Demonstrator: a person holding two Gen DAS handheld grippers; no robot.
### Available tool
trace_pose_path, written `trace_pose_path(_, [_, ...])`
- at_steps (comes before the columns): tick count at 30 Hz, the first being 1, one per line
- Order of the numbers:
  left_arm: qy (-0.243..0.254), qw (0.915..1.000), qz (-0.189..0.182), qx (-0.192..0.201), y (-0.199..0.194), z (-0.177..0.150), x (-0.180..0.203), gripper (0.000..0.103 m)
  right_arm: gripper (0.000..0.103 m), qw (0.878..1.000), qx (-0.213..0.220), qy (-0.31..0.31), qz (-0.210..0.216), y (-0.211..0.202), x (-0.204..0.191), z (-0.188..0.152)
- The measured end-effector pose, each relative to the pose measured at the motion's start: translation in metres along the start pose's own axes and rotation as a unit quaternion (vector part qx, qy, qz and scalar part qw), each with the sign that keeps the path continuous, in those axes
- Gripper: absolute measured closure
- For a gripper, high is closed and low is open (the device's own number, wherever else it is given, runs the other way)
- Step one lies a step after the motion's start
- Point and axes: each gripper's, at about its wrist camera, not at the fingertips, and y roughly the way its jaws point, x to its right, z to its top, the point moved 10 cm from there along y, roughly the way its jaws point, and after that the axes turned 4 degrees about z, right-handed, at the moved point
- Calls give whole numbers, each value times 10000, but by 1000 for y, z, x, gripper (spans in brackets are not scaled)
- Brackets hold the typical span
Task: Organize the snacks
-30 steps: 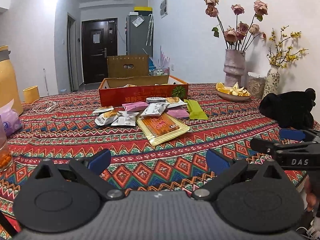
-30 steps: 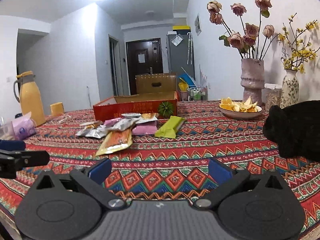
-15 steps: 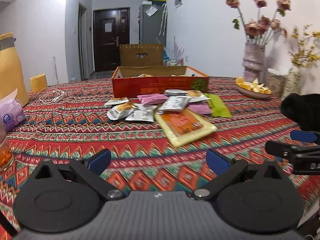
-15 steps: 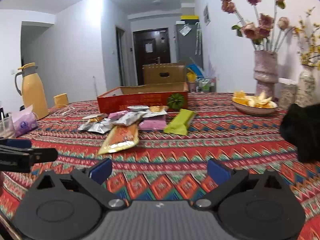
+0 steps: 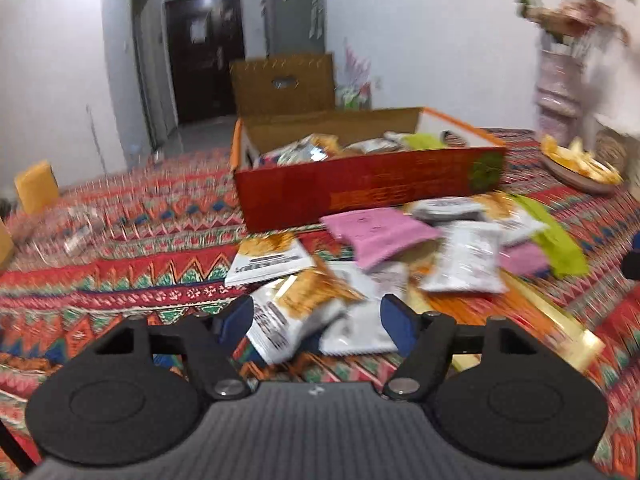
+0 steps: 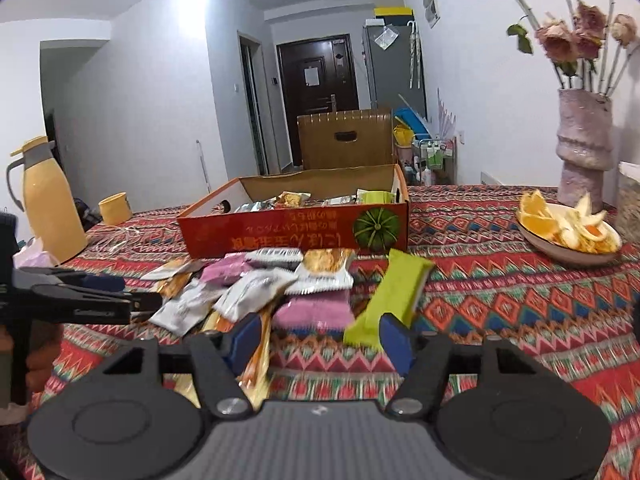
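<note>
**Both grippers closing in on the snack pile**

The left gripper point(image 5: 316, 318) and right gripper point(image 6: 318, 338) have just been narrowing, half-open, gripping nothing — white packets point(image 5: 296, 312) and a green bar point(image 6: 394, 292) lie between the jaws. Reaching step; next, pinch and carry to the box point(image 6: 296, 232) beyond.

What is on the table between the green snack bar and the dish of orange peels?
Nothing: the right wrist view shows only bare patterned tablecloth between the green snack bar and the dish of orange peels.

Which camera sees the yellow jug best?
The right wrist view. The yellow jug stands whole and sharp there, at the table's left edge beside a small yellow cup. The left wrist view is blurry and catches only a sliver of something yellow at its left border, too little to tell.
</note>
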Motion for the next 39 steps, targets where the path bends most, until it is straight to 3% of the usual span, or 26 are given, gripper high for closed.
trace_pose_path(3, [-543,9976,-277,-316,27,-3,-11,25,39,10000,-49,0,53,26,3,15])
trace_pose_path(6, [-986,9941,-343,-307,37,-3,-20,18,38,9998,-118,-59,164,54,-4,30])
trace_pose_path(9, [-1078,9933,-324,-246,47,0,-17,19,38,9985,-235,-251,430,90,-20,44])
trace_pose_path(10, [-1025,9942,-280,-182,49,1,-14,22,38,9979,-290,-285,504,102,-25,47])
trace_pose_path(12, [-928,9954,-229,-53,48,3,-11,61,38,9970,-481,-340,506,130,-32,52])
trace_pose_path(13, [-915,9949,-420,-39,45,3,-7,73,38,9966,-540,-428,446,143,-35,55])
trace_pose_path(14, [-933,9937,-613,-43,43,5,-3,93,38,9962,-589,-521,380,156,-37,57])
trace_pose_path(16, [-864,9937,-708,-1,38,5,0,97,40,9944,-843,-582,250,180,-36,55])
trace_pose_path(18, [-649,9958,-639,43,35,4,2,97,55,9929,-1039,-502,289,193,-34,49])
trace_pose_path(19, [-617,9960,-642,49,34,3,3,98,55,9927,-1069,-473,303,196,-33,47])
trace_pose_path(21, [-571,9957,-733,12,27,1,4,99,65,9934,-1018,-418,326,190,-32,45])
trace_pose_path(23, [-485,9957,-790,-41,18,-3,8,99,69,9946,-888,-478,264,174,-30,47])
trace_pose_path(29, [-351,9960,-826,1,-39,-19,21,100,69,9965,-390,-685,261,86,-33,37])
trace_pose_path(33, [-477,9966,-672,17,-74,-31,28,102,69,9977,-282,-467,399,33,-32,13])
trace_pose_path(39, [-885,9932,-756,-11,-124,-55,39,102,69,9990,-333,3,304,-19,-25,-31])
